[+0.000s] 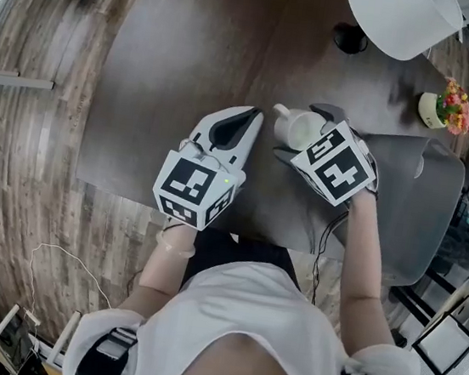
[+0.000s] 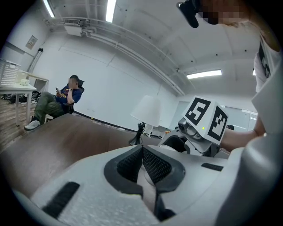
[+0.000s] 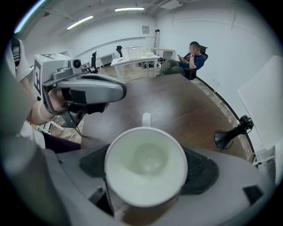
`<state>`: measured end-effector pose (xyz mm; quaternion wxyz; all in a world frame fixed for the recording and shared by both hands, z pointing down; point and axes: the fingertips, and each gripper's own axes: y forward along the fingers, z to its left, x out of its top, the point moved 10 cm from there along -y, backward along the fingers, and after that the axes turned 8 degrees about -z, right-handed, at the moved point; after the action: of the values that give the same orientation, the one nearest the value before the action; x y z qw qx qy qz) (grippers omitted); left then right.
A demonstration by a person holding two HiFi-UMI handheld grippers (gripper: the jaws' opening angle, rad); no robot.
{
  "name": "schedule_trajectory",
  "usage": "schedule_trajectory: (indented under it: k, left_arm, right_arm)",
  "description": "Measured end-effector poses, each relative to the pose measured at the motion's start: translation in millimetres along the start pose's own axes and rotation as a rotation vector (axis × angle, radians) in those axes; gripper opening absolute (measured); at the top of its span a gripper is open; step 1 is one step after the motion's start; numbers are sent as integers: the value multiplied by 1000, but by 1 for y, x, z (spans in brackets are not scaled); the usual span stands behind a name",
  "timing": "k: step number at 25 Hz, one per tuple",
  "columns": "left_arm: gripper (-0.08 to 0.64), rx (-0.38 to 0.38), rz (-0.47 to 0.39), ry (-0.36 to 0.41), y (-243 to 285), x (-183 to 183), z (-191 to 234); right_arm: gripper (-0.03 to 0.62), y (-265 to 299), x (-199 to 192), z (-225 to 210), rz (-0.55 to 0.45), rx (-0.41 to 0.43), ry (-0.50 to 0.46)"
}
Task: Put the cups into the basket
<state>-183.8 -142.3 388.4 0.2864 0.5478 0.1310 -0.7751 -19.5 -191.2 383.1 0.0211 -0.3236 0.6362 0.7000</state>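
Jaws of the right gripper (image 1: pixel 303 131) pinch a white mug (image 3: pixel 146 164) near the dark tabletop's (image 1: pixel 184 47) front edge, handle at 12 o'clock in the right gripper view, which alone shows its empty inside. At the mug's 9 o'clock, the left gripper (image 2: pixel 142 152) points forward, jaws pressed together

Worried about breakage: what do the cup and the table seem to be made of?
The cup looks like glazed white ceramic: smooth, soft sheen, thick rim, though plastic is possible. The table looks like dark wood or laminate, matte, with faint grain.
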Motion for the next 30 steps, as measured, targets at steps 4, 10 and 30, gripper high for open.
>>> schedule_trajectory:
  k: [4,10,30]
  left_arm:
    - [12,-38,-5,27,0,10,-21]
    - [12,-101,-11,76,-3,18,-46]
    - [12,-310,-45,144,27,38,-129]
  right_arm:
    - [445,-28,-3,12,-6,16,-5]
    - [445,-63,-13,27,-9,21,-38]
    - [444,-170,-62,40,-71,-94,34]
